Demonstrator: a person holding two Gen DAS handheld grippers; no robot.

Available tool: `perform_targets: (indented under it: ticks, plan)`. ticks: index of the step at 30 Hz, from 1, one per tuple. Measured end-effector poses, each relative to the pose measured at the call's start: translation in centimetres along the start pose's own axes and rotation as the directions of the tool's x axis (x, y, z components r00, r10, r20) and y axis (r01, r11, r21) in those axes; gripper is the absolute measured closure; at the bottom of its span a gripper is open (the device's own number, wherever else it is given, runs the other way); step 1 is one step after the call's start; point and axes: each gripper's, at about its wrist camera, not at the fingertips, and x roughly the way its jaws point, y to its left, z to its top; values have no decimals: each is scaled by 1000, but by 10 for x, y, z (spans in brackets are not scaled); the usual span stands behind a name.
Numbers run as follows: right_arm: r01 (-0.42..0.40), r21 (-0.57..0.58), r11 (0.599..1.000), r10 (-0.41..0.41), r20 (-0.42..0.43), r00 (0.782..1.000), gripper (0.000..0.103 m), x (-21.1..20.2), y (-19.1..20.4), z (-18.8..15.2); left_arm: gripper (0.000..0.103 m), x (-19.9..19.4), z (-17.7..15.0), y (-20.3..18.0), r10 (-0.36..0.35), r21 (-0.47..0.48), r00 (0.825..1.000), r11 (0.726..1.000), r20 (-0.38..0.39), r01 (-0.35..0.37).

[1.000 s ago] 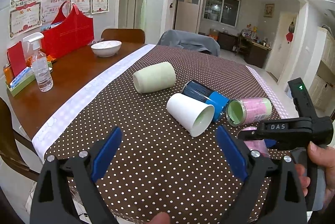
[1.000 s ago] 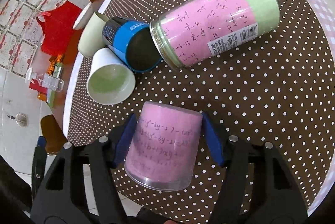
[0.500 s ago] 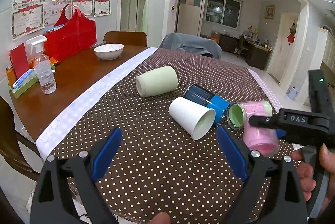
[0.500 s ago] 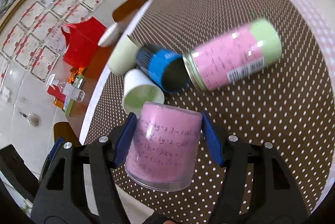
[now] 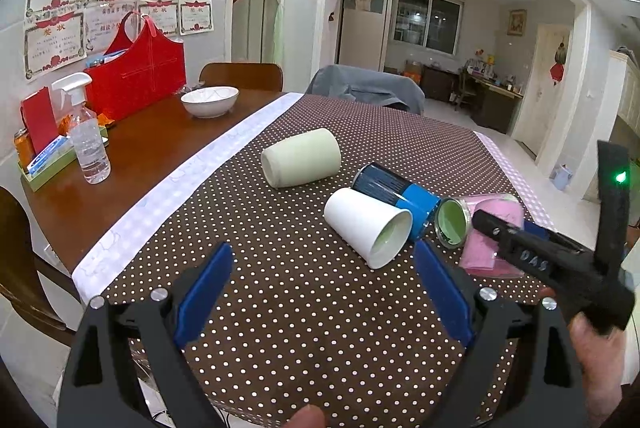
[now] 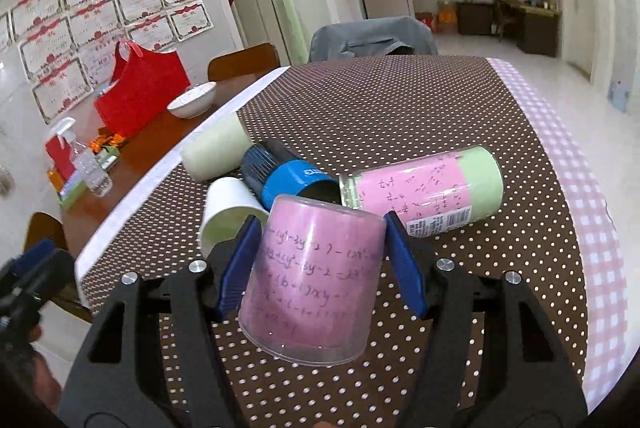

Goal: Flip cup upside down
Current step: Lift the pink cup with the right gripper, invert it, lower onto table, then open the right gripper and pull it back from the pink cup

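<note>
Pink cup point(image 6: 316, 280), clear plastic with handwritten maths on its pink liner, sat clamped between the blue pads point(image 6: 237, 270) of the right gripper point(image 6: 320, 268), jaws closed onto its sides. Cup was held above the polka-dot tablecloth point(image 6: 500, 288), tilted, wider rim toward the camera and the closed end pointing away. In the left wrist view the same cup point(image 5: 490, 248) showed at the right edge, partly hidden behind the black body of the right gripper point(image 5: 540, 260).

Left gripper point(image 5: 324, 288) hovered over the near part of the cloth, jaws wide apart, nothing between them.

Four other containers lay on their sides on the cloth just beyond the held cup: white paper cup point(image 5: 366, 224), mouth toward the camera; blue and dark cup point(image 5: 394, 194) touching it; pink-and-green jar point(image 6: 424, 186) beside the blue one; pale green cup point(image 5: 300, 162) further back, apart from the rest.

On the bare wooden table point(image 5: 132, 164) to the left: white bowl point(image 5: 210, 101), spray bottle point(image 5: 86, 136), red bag point(image 5: 136, 80) against the wall.
</note>
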Motion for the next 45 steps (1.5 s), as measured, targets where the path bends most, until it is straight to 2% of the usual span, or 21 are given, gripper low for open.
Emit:
perform_targets:
  ticks: [14,26,29,33,39,45]
  plan:
    - [99,-133,986,-97,22,995,41,21,24,-13,13,2,1,8,10,-20,1000,1000,3,-10]
    - [112,-158,981,-115,-10,993,40,18,22,-26,13,4,-1,4,8,-12,1000,1000,-3,-8]
    - [69,-144,987,-74,-32,997,26,11,19,-30,13,4,-1,3,8,-11,1000,1000,-3,-8]
    - [34,-102,994,-35,-14,999,8,-2,13,-28,13,4,-1,2,8,-10,1000,1000,-2,-8]
    - [0,-65,998,0,14,1000,6,-20,11,-16,13,2,-1,-3,7,-1,1000,1000,0,-7]
    - [-1,-28,1000,1,30,1000,6,-34,8,-8,13,-3,-1,-9,5,14,1000,1000,6,-5]
